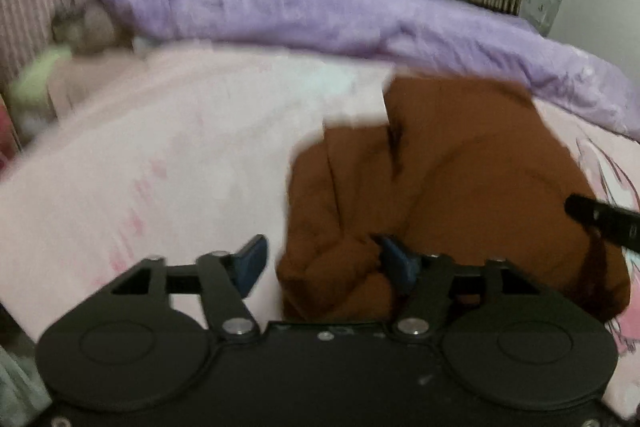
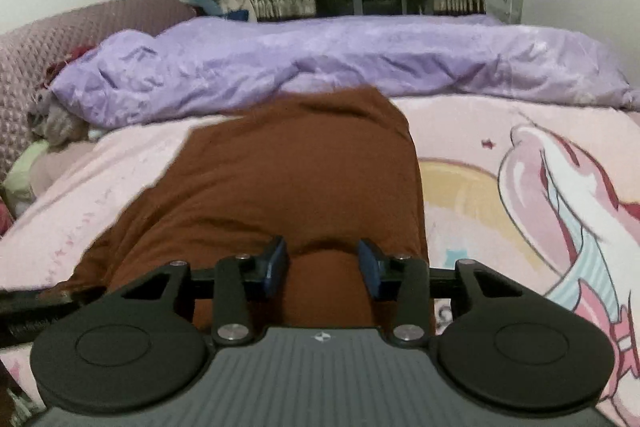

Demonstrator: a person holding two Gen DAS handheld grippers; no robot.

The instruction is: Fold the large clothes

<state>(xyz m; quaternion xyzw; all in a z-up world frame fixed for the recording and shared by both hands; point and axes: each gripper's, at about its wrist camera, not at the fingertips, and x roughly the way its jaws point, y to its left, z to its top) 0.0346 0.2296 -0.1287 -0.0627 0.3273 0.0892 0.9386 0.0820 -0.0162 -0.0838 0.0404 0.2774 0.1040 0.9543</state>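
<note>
Showing an early-to-middle stage of folding: a rust-brown garment (image 2: pixel 304 183) lies on the pink cartoon-print bedsheet (image 2: pixel 500 195), nearer the camera than the rolled lilac duvet (image 2: pixel 320 63) that runs along the far side of the bed. In the right wrist view the garment forms one long smooth panel with a fairly straight right edge, suggesting a lengthwise fold is already made. In the left wrist view its left part is bunched and creased (image 1: pixel 344 259), so squaring and further folds appear to remain.

The left hand-held gripper (image 1: pixel 320 263) has its blue pads spread wide at the garment's left edge; one pad rests against the bunched cloth, the other over bare sheet, nothing pinched. The right hand-held gripper (image 2: pixel 323 267) sits at the garment's near end, jaws partly parted with a raised hump of cloth between them; whether the pads press it cannot be told.
</note>
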